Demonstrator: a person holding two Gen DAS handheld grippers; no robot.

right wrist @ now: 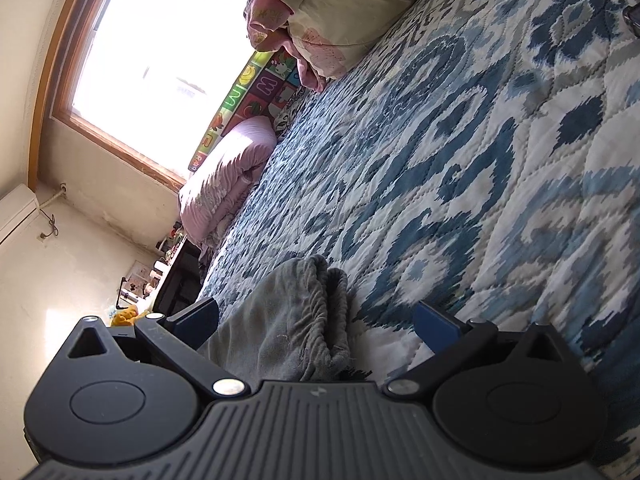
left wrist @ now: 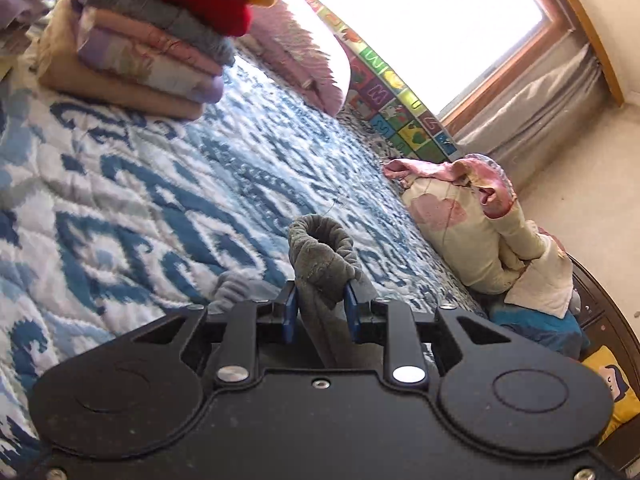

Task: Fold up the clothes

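In the left wrist view my left gripper is shut on a grey fleece garment, whose elastic cuff loops up above the blue pads. It hangs over the blue-and-white patterned quilt. A stack of folded clothes lies on the quilt at upper left, with yellow, red and grey pieces on top. In the right wrist view my right gripper stands open, its blue pads wide apart. The grey garment, with its gathered waistband, lies on the quilt between the open fingers, touching neither pad.
A cream and pink bedding bundle sits at the bed's right side. A lilac pillow and a colourful alphabet mat lie under the window. A dark headboard edges the bed.
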